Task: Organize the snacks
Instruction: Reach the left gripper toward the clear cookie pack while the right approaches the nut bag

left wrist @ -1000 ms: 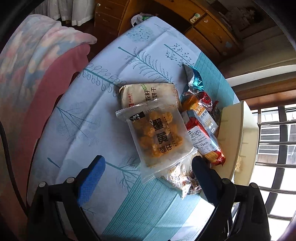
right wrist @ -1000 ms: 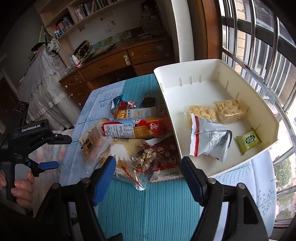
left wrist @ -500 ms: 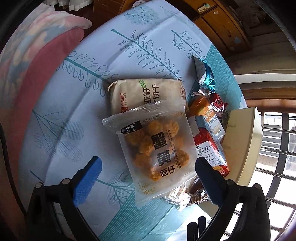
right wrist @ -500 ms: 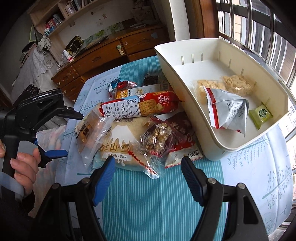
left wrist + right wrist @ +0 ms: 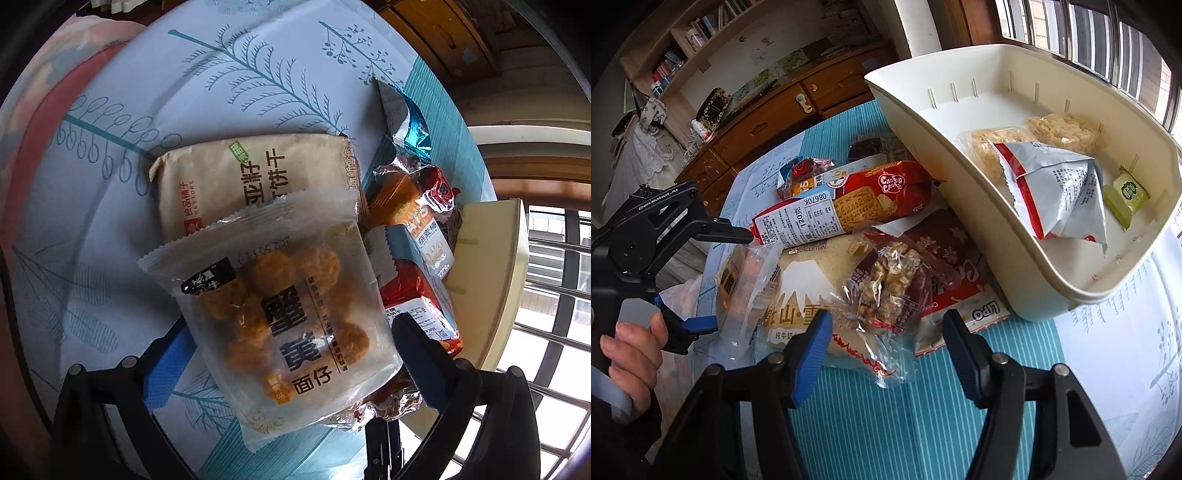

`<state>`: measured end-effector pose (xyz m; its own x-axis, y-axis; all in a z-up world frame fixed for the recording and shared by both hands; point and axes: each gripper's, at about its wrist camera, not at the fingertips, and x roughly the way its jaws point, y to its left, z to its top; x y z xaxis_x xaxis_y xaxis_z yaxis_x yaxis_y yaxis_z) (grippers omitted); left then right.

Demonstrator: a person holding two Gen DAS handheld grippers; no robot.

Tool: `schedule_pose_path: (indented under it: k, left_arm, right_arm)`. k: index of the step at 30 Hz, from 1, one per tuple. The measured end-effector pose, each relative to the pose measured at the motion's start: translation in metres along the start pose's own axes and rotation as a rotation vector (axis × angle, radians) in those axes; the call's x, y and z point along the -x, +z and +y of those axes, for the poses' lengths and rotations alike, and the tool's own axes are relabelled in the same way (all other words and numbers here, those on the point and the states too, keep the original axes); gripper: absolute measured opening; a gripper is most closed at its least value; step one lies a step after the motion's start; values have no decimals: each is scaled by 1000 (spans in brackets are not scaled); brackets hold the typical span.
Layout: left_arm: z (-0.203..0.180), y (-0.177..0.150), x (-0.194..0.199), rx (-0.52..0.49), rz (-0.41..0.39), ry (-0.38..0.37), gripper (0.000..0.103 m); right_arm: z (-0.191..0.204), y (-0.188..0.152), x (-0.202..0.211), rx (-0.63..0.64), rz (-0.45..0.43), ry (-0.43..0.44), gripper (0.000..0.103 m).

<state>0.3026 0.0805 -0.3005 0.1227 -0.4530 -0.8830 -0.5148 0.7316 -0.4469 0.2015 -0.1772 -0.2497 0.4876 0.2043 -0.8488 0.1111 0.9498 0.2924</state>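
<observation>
Left claw [image 5: 284, 350] | lower, straddling crab-yolk pack [image 5: 291, 325] (untouched)

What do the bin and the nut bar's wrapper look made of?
Bin: apparently moulded plastic, cream, smooth satin; thin rolled rim and slots moulded into its walls. Nut bar wrapper: thin clear plastic film, glossy and crinkled; the nuts show through.

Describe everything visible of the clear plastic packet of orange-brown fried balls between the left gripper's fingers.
The clear plastic packet of orange-brown fried balls is sealed, with crimped ends, black Chinese characters and a small black logo. It lies flat, slightly skewed, overlapping the beige paper-look biscuit pack and, at its lower right edge, a crinkly clear wrapper. The left gripper straddles it, jaws wide; whether the pads touch it is unclear.
</observation>
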Motion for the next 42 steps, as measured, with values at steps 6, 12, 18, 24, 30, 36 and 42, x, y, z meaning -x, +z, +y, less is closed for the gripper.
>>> schedule_pose_path:
  k: [6,12,18,24,30,36,42]
  left_arm:
    - [-4,2,-11,-14,12,9,102]
    - [-7,2,-13,-25,6,6,102]
    - [-5,1,-11,-22,3,8,100]
    - [3,-2,-2,-17,17,21,87]
    - [4,-5,-1,-7,23,37,84]
    - [9,-15,3,10,36,59,83]
    - [9,-30,12,30,33,75,83]
  right_arm:
    - [-1,3,-6,-4,-8,-8,62]
    - [-1,6,-11,-17,-20,-15,62]
    - [4,11,-17,-16,-30,-12,58]
    - [10,14,-20,9,-9,-33,49]
    - [7,18,-19,-2,9,-26,43]
    - [7,19,-13,7,25,-17,42]
    - [8,19,-6,15,42,6,42]
